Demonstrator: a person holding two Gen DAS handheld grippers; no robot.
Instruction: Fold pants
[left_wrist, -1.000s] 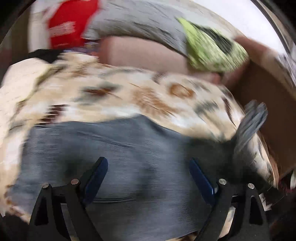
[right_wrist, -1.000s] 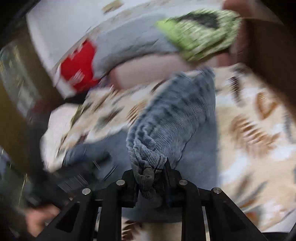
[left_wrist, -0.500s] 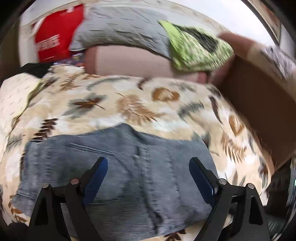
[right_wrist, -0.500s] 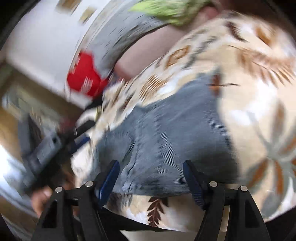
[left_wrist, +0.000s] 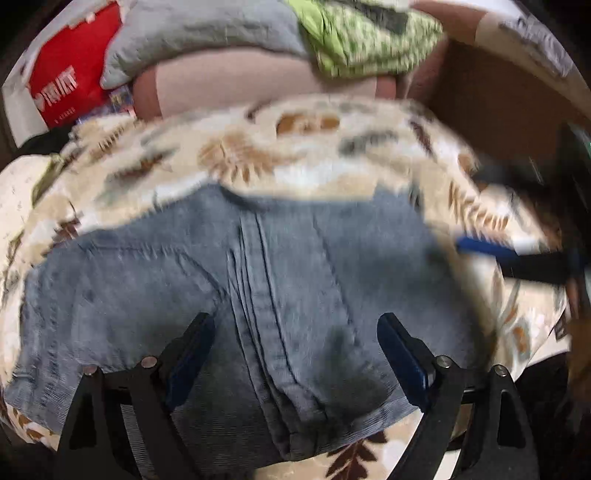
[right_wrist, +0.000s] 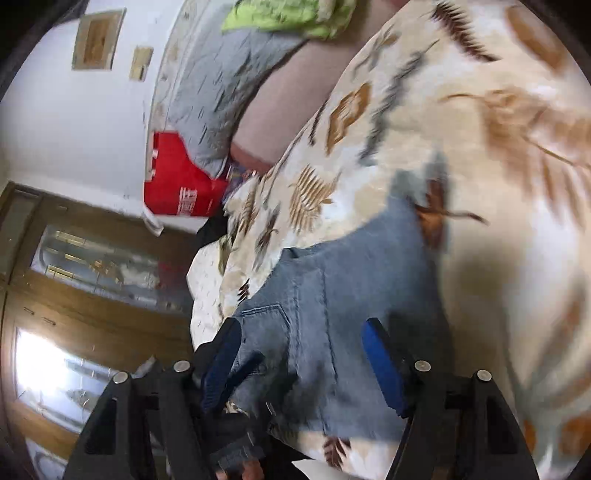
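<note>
The grey-blue denim pants (left_wrist: 258, 280) lie folded in a flat bundle on the leaf-patterned bedspread (left_wrist: 258, 155), near its front edge. My left gripper (left_wrist: 295, 332) is open and empty, just above the pants' near part. In the right wrist view the pants (right_wrist: 343, 295) show a back pocket. My right gripper (right_wrist: 301, 343) is open and empty over their near edge. The right gripper also shows in the left wrist view (left_wrist: 517, 258) at the pants' right side.
A grey pillow (left_wrist: 199, 33), a green patterned cloth (left_wrist: 369, 40) and a red bag (left_wrist: 70, 74) sit at the bed's head. A brown headboard side panel (left_wrist: 498, 99) stands at the right. A wooden wardrobe (right_wrist: 74, 277) is left of the bed.
My right gripper let go of the pants' end it was holding and opened. The pants now lie folded flat. My left gripper stayed open and came a little closer over them.
</note>
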